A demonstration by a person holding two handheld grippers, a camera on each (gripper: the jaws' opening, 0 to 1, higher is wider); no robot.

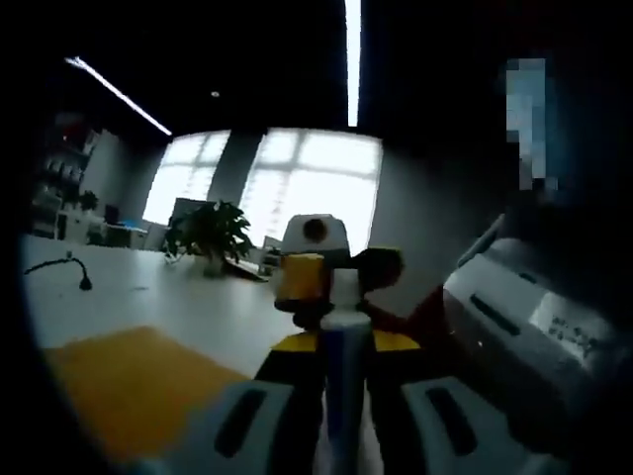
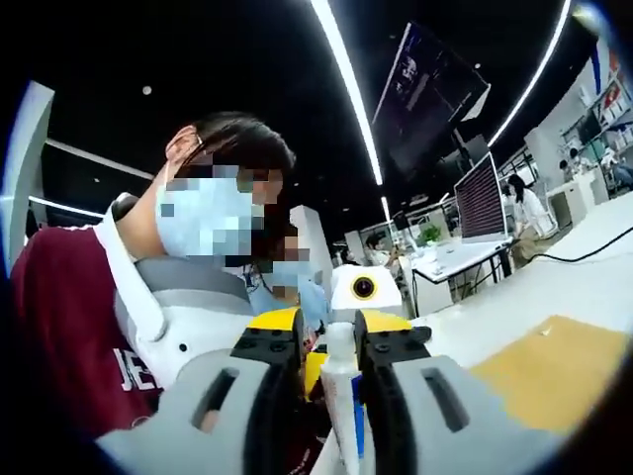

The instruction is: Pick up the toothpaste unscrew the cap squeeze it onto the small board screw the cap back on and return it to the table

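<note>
- In the left gripper view, the left gripper has its jaws closed in on the toothpaste, whose white tube rises straight up between them.
- Just beyond, at the tube's far end, the right gripper faces the camera with its yellow-and-black jaws at the cap; from here I cannot tell whether they are pressing it.
- In the right gripper view, the right gripper has its black jaws drawn in close on either side of the tube's white tip, so it looks clamped there, with the left gripper facing it from behind.
- The toothpaste is therefore held up in the air between both grippers, off the table.
- The small board, a yellow sheet, lies on the table down beside the left gripper; no paste shows on its visible part.
- Farther back, a potted plant stands before bright windows, and a person stands behind the grippers.
- Judged progress: the pick-up is done and the cap is being worked. Whether this is unscrewing or screwing back on cannot be told; the bare board suggests unscrewing, leaving squeezing, recapping and returning.
</note>
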